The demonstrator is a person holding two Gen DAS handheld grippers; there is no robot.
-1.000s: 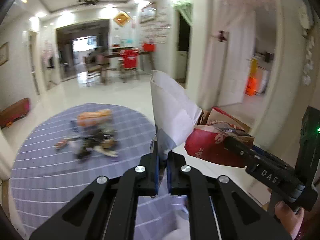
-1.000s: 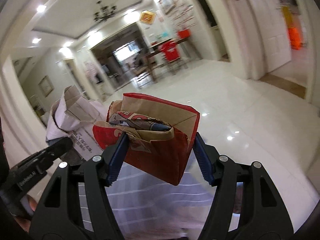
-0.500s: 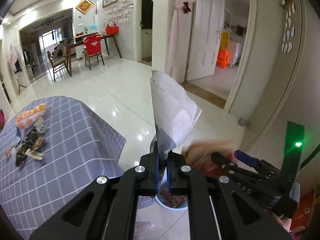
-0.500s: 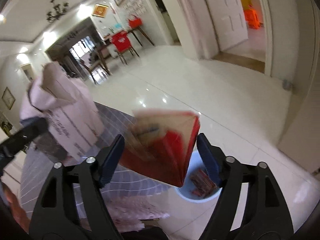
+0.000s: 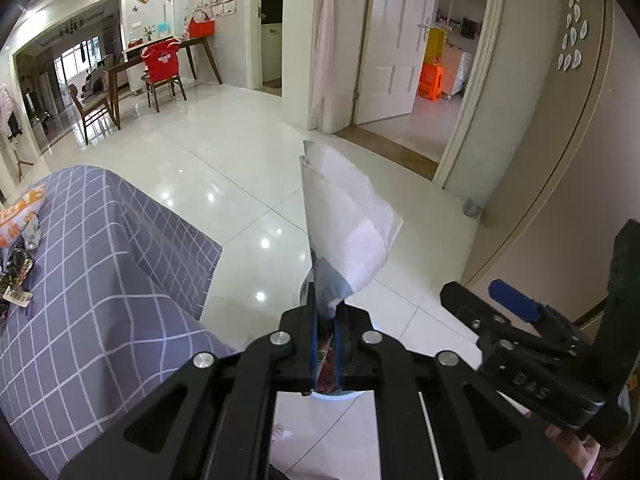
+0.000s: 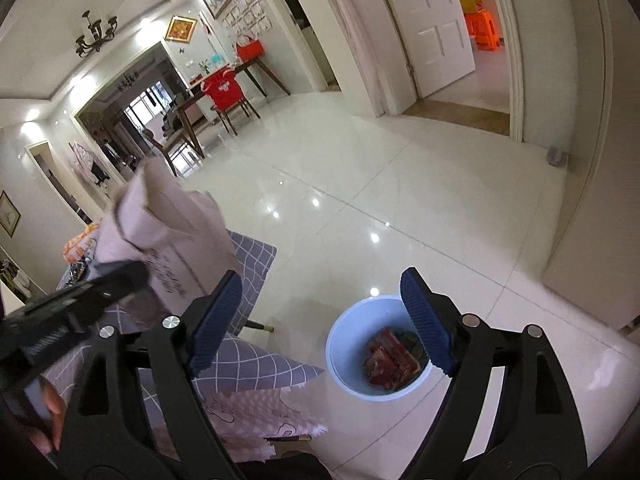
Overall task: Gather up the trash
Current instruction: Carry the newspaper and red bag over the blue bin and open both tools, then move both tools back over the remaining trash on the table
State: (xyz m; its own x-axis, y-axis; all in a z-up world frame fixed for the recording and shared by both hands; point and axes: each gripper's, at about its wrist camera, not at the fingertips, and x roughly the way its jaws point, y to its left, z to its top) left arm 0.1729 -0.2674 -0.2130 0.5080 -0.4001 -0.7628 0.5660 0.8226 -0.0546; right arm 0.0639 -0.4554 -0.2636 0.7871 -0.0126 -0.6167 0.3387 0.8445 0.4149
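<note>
My left gripper (image 5: 325,344) is shut on a white paper bag (image 5: 344,220) that stands up between the fingers; the bag also shows in the right wrist view (image 6: 168,232). My right gripper (image 6: 320,320) is open and empty above a light blue bin (image 6: 340,344) on the floor. A red paper bag (image 6: 388,360) lies inside the bin. In the left wrist view the bin (image 5: 332,394) is mostly hidden behind my fingers, and my right gripper (image 5: 480,300) is at the right.
A table with a purple checked cloth (image 5: 100,280) is at the left, with more wrappers (image 5: 16,248) on it. A pink cushioned chair (image 6: 248,412) stands beside the bin. White tiled floor (image 6: 400,200) stretches ahead. An open door (image 5: 392,60) is at the right.
My right gripper has opened and let go of the red paper bag, which now lies in the bin. Both grippers have swung from the table toward the bin.
</note>
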